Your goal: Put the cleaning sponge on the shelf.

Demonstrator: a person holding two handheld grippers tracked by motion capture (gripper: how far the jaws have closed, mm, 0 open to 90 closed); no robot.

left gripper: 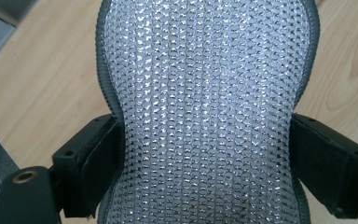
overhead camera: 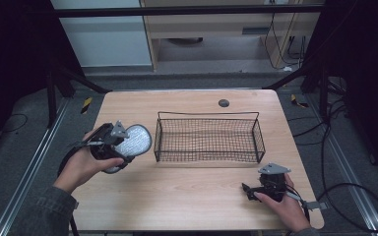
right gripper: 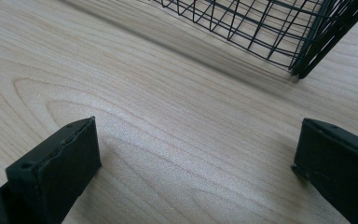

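A silvery mesh insole (overhead camera: 134,139) with a grey stitched edge is held just above the table's left side, left of the black wire basket (overhead camera: 206,114). My left gripper (overhead camera: 122,148) is shut on it; in the left gripper view both black jaws press the narrow waist of the insole (left gripper: 205,93), with the left gripper (left gripper: 205,163) clamped across it. My right gripper (overhead camera: 249,191) rests low over the table near the front right, open, with nothing between its jaws. In the right gripper view the right gripper (right gripper: 196,163) faces bare wood, and a corner of the basket (right gripper: 270,32) lies ahead.
The wooden table (overhead camera: 177,196) has a dark round grommet (overhead camera: 223,103) at its back edge. The basket holds nothing I can see. Cables (overhead camera: 354,196) trail on the floor to the right, and black frame posts stand at both back corners.
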